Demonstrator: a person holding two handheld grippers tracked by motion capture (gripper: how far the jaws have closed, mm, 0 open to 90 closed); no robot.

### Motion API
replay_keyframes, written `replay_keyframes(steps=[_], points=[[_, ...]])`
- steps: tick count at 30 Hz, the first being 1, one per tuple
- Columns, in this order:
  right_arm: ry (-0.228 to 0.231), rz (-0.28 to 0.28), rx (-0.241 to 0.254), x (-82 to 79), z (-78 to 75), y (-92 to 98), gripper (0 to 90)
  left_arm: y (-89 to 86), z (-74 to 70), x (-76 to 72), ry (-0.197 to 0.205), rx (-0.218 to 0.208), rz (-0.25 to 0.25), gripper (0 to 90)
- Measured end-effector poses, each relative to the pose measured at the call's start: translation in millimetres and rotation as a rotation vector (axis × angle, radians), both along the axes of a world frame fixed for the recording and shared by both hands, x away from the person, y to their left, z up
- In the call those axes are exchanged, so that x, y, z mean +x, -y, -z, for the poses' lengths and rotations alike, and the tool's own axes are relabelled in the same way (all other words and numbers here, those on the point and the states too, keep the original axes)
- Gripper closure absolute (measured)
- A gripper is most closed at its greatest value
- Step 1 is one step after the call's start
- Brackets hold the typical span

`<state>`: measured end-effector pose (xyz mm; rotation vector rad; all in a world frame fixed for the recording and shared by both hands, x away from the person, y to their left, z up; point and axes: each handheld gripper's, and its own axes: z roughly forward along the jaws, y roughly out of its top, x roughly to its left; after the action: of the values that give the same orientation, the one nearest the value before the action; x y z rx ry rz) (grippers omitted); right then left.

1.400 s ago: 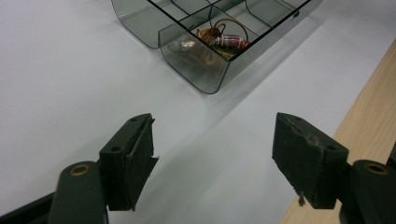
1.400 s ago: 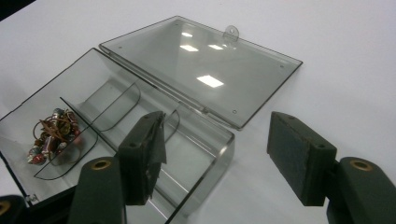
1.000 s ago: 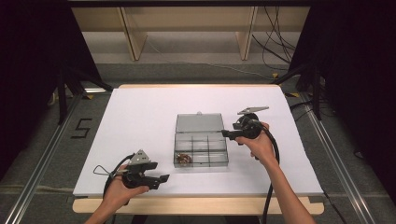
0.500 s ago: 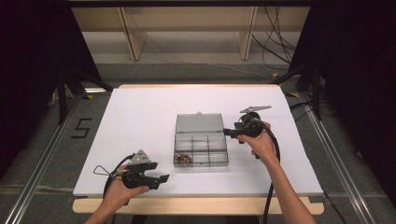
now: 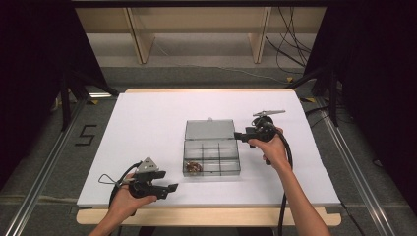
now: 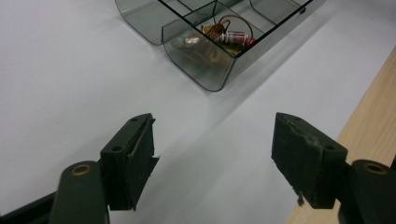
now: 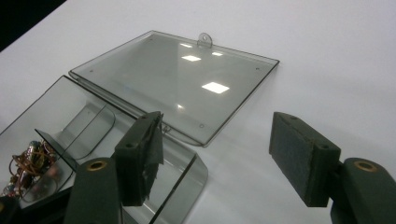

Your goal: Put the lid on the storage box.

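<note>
The clear compartment box [image 5: 212, 158] sits near the middle of the counter [image 5: 147, 123], its lid [image 5: 209, 130] folded flat toward the far edge and a coil of wire [image 5: 193, 166] in its near-left cell. The right claw [image 5: 240, 135], wide and empty, hovers just beside the box's right wall; closing should start by catching the lid's far rim. The left claw [image 5: 169, 189] waits wide and empty near the near edge

lab: black curtains [image 5: 29, 73], rail frame [image 5: 39, 172], loose cables [image 5: 287, 44]
</note>
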<state>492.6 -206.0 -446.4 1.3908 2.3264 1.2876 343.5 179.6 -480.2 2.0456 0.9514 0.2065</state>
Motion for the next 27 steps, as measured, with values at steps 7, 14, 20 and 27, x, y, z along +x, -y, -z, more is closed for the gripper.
replay_keyframes(steps=[7,14,20,27], points=[[-0.043,0.024,0.031,6.0,6.5,-6.2,36.3,-2.8,-6.0,5.2,0.006,-0.041,-0.016,30.2],[-0.063,0.025,0.015,12.8,9.9,-11.3,36.1,0.9,-9.2,14.8,-0.017,-0.056,-0.014,30.5],[-0.07,0.015,0.023,18.3,10.6,-15.0,36.6,8.7,-14.2,24.6,-0.025,-0.07,-0.006,31.8],[-0.094,0.015,0.052,24.4,18.2,-17.9,37.4,15.1,-19.8,37.7,-0.015,-0.053,-0.004,34.8]])
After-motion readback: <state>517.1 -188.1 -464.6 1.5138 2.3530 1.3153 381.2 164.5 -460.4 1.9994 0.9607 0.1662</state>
